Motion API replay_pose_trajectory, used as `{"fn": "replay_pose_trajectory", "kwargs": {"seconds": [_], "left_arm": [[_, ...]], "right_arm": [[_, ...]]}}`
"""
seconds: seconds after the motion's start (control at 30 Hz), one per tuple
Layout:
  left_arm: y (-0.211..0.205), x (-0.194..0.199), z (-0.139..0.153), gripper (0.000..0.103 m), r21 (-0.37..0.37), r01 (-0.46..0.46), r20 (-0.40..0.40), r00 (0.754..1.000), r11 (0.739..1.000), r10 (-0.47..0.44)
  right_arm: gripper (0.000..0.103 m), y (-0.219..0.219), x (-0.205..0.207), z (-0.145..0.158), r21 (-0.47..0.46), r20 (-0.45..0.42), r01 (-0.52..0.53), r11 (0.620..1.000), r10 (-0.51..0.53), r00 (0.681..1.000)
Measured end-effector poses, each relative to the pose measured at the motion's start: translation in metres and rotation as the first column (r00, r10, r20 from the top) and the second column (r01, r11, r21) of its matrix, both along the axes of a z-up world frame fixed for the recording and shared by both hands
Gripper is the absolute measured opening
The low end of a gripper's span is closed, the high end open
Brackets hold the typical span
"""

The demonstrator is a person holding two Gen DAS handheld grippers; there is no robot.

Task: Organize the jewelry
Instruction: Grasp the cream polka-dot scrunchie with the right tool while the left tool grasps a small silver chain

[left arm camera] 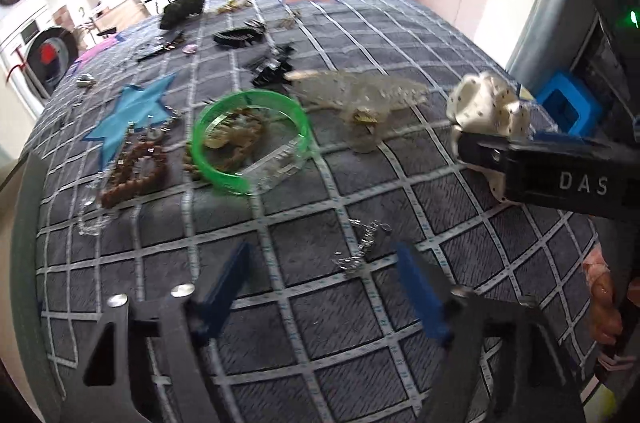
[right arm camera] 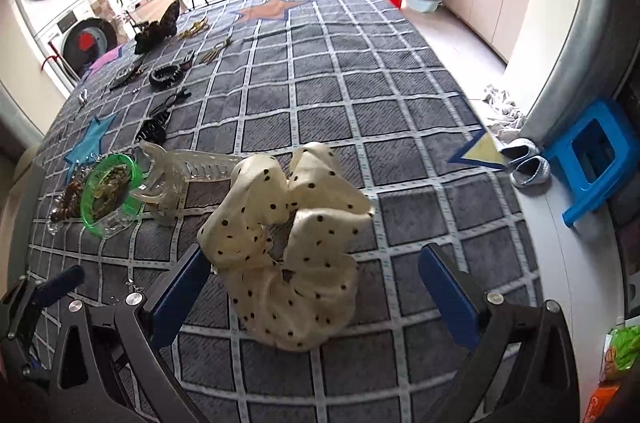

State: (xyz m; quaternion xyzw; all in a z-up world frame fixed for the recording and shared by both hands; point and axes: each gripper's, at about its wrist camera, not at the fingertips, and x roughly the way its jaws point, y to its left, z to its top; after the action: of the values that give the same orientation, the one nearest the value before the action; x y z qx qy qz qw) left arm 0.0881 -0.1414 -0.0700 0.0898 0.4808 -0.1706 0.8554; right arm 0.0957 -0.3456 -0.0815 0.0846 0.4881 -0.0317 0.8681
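Two grippers are at work over the grey checked cloth (left arm camera: 304,351), and each has its own way to go wrong. The right gripper (right arm camera: 312,251) stands wide open. The cream polka-dot scrunchie (right arm camera: 304,287) lies bunched against its left finger (right arm camera: 176,295), while the right finger is well apart from the fabric. I cannot tell whether the loop is hooked over that one finger or only leaning on it. In the left wrist view the scrunchie sits at that gripper's tip on the near right of the table. Held so loosely, it looks likely to slide off if the hand tilts or swings. The right table edge is close, with slippers (right arm camera: 528,163) and a blue stool (right arm camera: 592,159) on the floor below, so a drop there could leave the table. The left gripper (left arm camera: 322,249) is also open and holds nothing. A small silver chain piece (left arm camera: 360,251) lies on the cloth between its tips, nearer the right one. Thin, flat and tangled, it would be easy to miss. Pads closing too high would pass over it, and pads pressed too low could pinch the cloth and drag it. Just beyond, the green bangle (left arm camera: 248,143), the brown bead bracelet (left arm camera: 132,167) and the clear claw clip (left arm camera: 360,95) crowd together in the left middle. A careless sweep could scatter that group. Both views are blurred, which makes fine aiming harder to judge.
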Motion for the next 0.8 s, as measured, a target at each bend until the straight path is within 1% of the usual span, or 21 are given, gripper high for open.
{"fn": "replay_pose_trajectory", "kwargs": {"seconds": [0.03,0.07,0.1,0.13,0.17,0.2,0.23,0.27,0.3,0.33,0.37,0.4,0.5,0.57,0.8], "left_arm": [[-0.002,-0.001,0.0,0.073,0.003,0.011,0.001,1.0,1.0,-0.011],[-0.004,-0.001,0.0,0.065,-0.003,0.021,-0.001,1.0,1.0,-0.021],[-0.006,-0.002,0.001,0.063,-0.003,0.031,0.001,1.0,1.0,-0.031],[-0.008,-0.004,0.001,0.057,-0.002,0.04,0.002,0.999,0.999,-0.04],[-0.009,-0.005,0.002,0.05,-0.002,0.049,0.002,0.999,0.999,-0.049],[-0.011,-0.006,0.003,0.045,-0.003,0.06,0.004,0.998,0.998,-0.06],[-0.013,-0.007,0.003,0.033,-0.002,0.065,0.007,0.998,0.998,-0.065],[-0.013,-0.008,0.003,0.024,-0.002,0.069,0.007,0.998,0.998,-0.069],[-0.014,-0.009,0.004,0.017,-0.004,0.072,0.006,0.997,0.997,-0.072],[-0.014,-0.01,0.004,0.016,-0.008,0.073,0.002,0.997,0.997,-0.073],[-0.013,-0.01,0.005,0.016,-0.017,0.074,-0.004,0.997,0.997,-0.074],[-0.01,-0.01,0.006,0.016,-0.039,0.074,-0.017,0.997,0.997,-0.074],[-0.001,-0.011,0.011,0.016,-0.106,0.066,-0.039,0.997,0.992,-0.071],[0.004,-0.014,0.017,0.016,-0.13,0.062,-0.037,0.997,0.99,-0.067],[0.028,-0.027,0.039,0.016,-0.164,0.046,-0.006,0.999,0.985,-0.048]], "right_arm": [[0.101,0.001,0.001,-0.001,0.003,0.0,-0.002,1.0,0.002,1.0],[0.097,0.002,0.001,-0.003,0.006,-0.001,-0.003,1.0,0.003,1.0],[0.093,0.002,0.001,-0.003,-0.002,0.001,-0.002,1.0,0.002,1.0],[0.092,0.004,0.001,-0.002,-0.008,0.005,-0.004,1.0,0.004,1.0],[0.086,0.005,0.001,-0.002,-0.011,0.009,-0.01,1.0,0.01,1.0],[0.079,0.007,0.001,-0.001,-0.016,0.012,-0.014,1.0,0.015,1.0],[0.074,0.008,0.001,0.0,-0.016,0.014,-0.02,1.0,0.02,1.0],[0.065,0.009,0.001,0.0,-0.014,0.016,-0.024,1.0,0.024,1.0],[0.054,0.01,0.001,0.001,-0.006,0.018,-0.028,1.0,0.028,0.999],[0.048,0.01,0.001,0.001,0.005,0.02,-0.034,0.999,0.033,0.999],[0.036,0.011,0.0,0.001,0.015,0.02,-0.037,0.999,0.036,0.999],[0.027,0.011,-0.001,0.002,0.019,0.021,-0.037,0.999,0.037,0.999],[0.023,0.013,-0.006,0.006,0.019,0.037,-0.034,0.999,0.033,0.999],[0.022,0.013,-0.011,0.01,0.031,0.047,-0.034,0.999,0.032,0.998],[0.022,0.026,-0.032,0.027,0.071,0.074,-0.065,0.995,0.06,0.995]]}}
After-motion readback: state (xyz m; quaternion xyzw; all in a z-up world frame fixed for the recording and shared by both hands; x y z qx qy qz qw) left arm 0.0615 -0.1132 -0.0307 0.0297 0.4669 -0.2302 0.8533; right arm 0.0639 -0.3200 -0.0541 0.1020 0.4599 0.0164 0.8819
